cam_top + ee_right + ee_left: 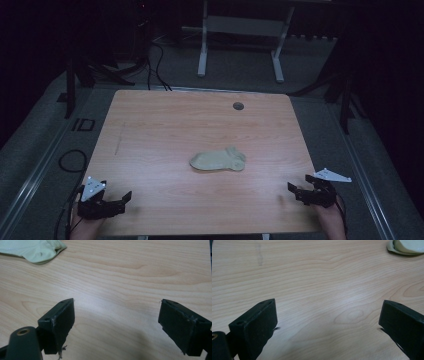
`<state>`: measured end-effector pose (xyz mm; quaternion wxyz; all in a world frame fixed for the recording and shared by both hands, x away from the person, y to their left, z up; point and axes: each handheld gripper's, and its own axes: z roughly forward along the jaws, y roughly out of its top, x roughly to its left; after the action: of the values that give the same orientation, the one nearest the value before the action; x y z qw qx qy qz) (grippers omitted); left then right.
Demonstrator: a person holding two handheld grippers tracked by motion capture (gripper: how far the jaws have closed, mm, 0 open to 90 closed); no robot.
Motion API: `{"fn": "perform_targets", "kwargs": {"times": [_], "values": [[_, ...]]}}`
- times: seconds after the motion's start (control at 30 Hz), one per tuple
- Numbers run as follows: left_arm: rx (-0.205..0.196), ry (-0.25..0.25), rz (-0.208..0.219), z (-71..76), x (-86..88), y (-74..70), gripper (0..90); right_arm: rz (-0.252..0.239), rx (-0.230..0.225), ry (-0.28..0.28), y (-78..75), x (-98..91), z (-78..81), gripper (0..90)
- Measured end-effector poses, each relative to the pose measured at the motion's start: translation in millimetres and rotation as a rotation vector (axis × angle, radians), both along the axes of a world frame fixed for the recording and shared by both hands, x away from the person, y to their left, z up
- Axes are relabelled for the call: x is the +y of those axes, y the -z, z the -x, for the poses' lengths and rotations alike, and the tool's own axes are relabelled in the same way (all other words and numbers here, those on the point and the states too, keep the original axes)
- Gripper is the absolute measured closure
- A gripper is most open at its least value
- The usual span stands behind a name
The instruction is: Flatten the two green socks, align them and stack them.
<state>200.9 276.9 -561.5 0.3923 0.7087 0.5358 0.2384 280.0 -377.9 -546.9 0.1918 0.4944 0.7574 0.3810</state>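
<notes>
Sock [218,160], pale and limp, is seen lying flat well ahead of both grippers, between them. Left gripper [120,200] and right gripper [295,190] are held with jaws apart, empty. Being judged light and floppy, it could be pinched at the cuff edge.

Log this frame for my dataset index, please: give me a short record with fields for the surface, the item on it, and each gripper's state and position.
surface: wooden table, with a round grommet near its far edge
item: pale yellow-green sock, lying flat near the table's middle, touched by neither gripper
left gripper: open, holding nothing, at the near left corner
right gripper: open, holding nothing, at the near right edge
sock in gripper views: top right for the left one, top left for the right one
</notes>
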Motion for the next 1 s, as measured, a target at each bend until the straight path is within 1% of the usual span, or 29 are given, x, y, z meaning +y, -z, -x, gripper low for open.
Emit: {"fn": "perform_targets", "kwargs": {"times": [0.03, 0.07, 0.2, 0.23, 0.27, 0.4, 0.43, 0.5, 0.57, 0.63, 0.67, 0.73, 0.77, 0.8, 0.87, 0.9, 0.93, 1.0], "values": [[0.002, -0.014, -0.004, 1.7, 1.8, 0.1, 2.0, 0.002, 0.000, 0.005, 0.3, -0.5, 1.7, 13.7], [-0.006, -0.020, 0.002, 3.8, 3.9, 0.3, 2.0, 0.004, -0.002, 0.007, 0.7, -1.2, 3.5, 13.7], [-0.013, -0.043, 0.022, 9.9, 11.3, 0.8, 2.0, 0.013, -0.009, 0.024, 2.4, -3.8, 9.5, 13.7], [-0.012, -0.052, 0.015, 11.2, 12.8, 1.0, 2.0, 0.008, -0.012, 0.028, 3.0, -4.7, 10.6, 13.8], [-0.017, -0.056, 0.017, 12.5, 14.2, 1.3, 2.0, 0.009, -0.011, 0.034, 3.4, -5.4, 11.5, 13.8], [-0.017, -0.072, 0.020, 16.9, 19.2, 1.7, 2.1, 0.010, -0.031, 0.070, 3.9, -8.6, 15.7, 13.7], [-0.025, -0.080, 0.017, 18.2, 20.2, 2.0, 2.1, 0.008, -0.037, 0.080, 4.2, -9.8, 17.0, 13.7], [-0.023, -0.118, -0.003, 20.1, 23.9, 2.1, 2.0, 0.008, -0.049, 0.103, 5.1, -12.5, 19.3, 13.7], [-0.022, -0.151, 0.012, 21.7, 29.5, 2.7, 2.0, 0.009, -0.060, 0.128, 5.9, -15.6, 21.1, 13.7], [-0.039, -0.180, 0.002, 23.6, 33.2, 3.4, 2.1, 0.008, -0.073, 0.156, 6.6, -18.5, 22.9, 13.7], [-0.041, -0.196, 0.001, 24.3, 34.5, 3.8, 2.0, 0.008, -0.084, 0.173, 7.1, -19.9, 23.8, 13.7], [-0.044, -0.248, 0.000, 25.5, 37.1, 4.6, 2.0, 0.005, -0.100, 0.210, 8.7, -22.6, 24.8, 13.7], [-0.060, -0.286, 0.000, 26.5, 38.5, 5.5, 2.0, -0.005, -0.104, 0.223, 9.4, -23.8, 25.0, 13.7], [-0.062, -0.322, -0.011, 27.2, 40.1, 6.3, 2.0, -0.007, -0.106, 0.234, 10.2, -24.6, 24.9, 13.7], [-0.067, -0.366, -0.025, 27.7, 42.7, 7.4, 2.1, 0.004, -0.113, 0.245, 11.5, -25.1, 24.5, 13.6], [-0.063, -0.381, -0.030, 27.5, 43.6, 7.8, 2.1, 0.016, -0.118, 0.254, 12.0, -25.0, 24.4, 13.6], [-0.058, -0.385, -0.030, 27.0, 44.3, 7.8, 2.0, 0.018, -0.122, 0.262, 12.4, -25.2, 24.0, 13.5], [-0.067, -0.390, -0.032, 26.7, 44.0, 8.0, 2.1, 0.016, -0.126, 0.276, 13.1, -25.7, 22.7, 13.5]]}}
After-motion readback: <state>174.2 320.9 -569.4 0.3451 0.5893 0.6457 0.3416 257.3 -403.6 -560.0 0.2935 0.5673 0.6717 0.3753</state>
